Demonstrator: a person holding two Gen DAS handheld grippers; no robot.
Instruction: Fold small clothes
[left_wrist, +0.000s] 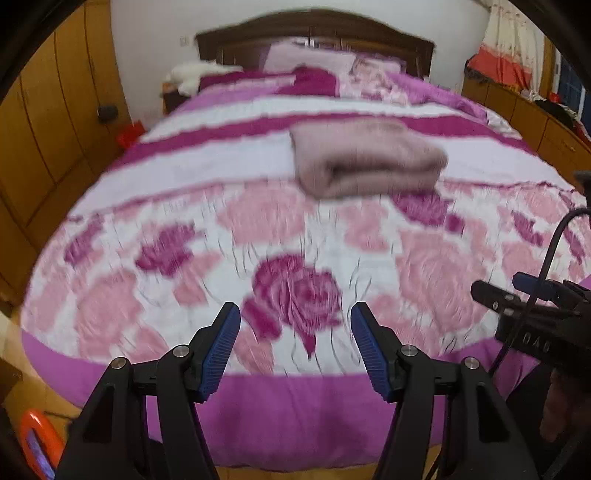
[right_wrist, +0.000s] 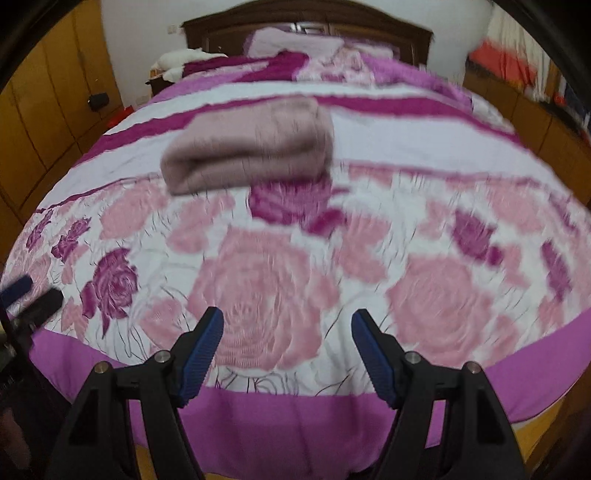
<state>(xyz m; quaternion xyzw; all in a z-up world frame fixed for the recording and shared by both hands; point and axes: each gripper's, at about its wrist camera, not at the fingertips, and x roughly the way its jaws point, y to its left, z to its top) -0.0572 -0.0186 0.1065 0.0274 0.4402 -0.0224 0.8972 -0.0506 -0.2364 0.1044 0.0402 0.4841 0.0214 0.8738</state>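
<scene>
A folded dusty-pink garment (left_wrist: 365, 158) lies in a neat thick bundle on the bed, past the rose pattern, on the white and magenta stripes. It also shows in the right wrist view (right_wrist: 255, 144), left of centre. My left gripper (left_wrist: 295, 314) is open and empty, held over the foot of the bed, well short of the garment. My right gripper (right_wrist: 288, 319) is open and empty too, over the foot of the bed. The right gripper's fingers (left_wrist: 517, 291) show at the right edge of the left wrist view.
The bed (left_wrist: 295, 413) has a pink rose quilt with a purple border. Pillows (left_wrist: 306, 55) and a dark headboard (left_wrist: 314, 29) are at the far end. Wooden wardrobes (left_wrist: 44, 122) stand left, a low cabinet (left_wrist: 535, 118) with clothes right. An orange object (left_wrist: 33, 439) is on the floor.
</scene>
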